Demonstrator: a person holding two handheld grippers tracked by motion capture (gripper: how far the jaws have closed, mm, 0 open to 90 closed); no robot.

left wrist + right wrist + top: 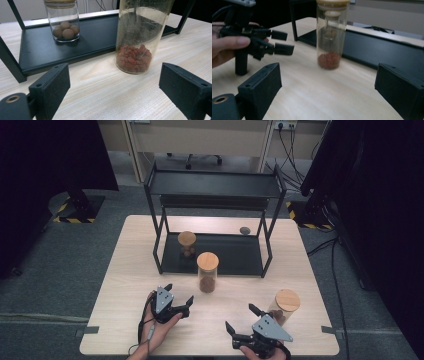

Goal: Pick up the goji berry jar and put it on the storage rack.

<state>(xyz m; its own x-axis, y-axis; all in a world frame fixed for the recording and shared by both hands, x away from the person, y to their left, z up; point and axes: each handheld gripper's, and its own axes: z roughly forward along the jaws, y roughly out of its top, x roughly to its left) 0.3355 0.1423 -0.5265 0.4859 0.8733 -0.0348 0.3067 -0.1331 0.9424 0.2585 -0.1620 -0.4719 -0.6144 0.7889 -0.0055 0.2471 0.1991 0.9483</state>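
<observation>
**Both grippers spread wide near the jar of red pieces**

The left gripper (180,301) has its fingers (50,85) wide apart with nothing between them. In the left gripper view the jar of red pieces (136,47) stands just ahead of the gap, apart from both fingers and nearer the right-hand one; its top is cut off by the frame edge. The right gripper (241,318) is likewise spread wide and holds nothing. In the right gripper view its fingers (262,87) are out of focus, and the same jar stands well ahead between them, with the left gripper and part of a hand (224,47) off to the side, the hand cut by the frame edge.

From the high view, the jar stands on the tabletop (125,285) just in front of the black rack (212,185), ahead of the left gripper. A second jar (186,243), holding round brown balls, sits on the rack's bottom shelf. A third jar (284,306) stands close beside the right gripper; its contents are hard to make out. A small dark object (244,230) lies behind the rack, too small to tell.

The tabletop is pale wood grain. Grey floor surrounds it, with dark curtains at both sides and cables at the back right.
</observation>
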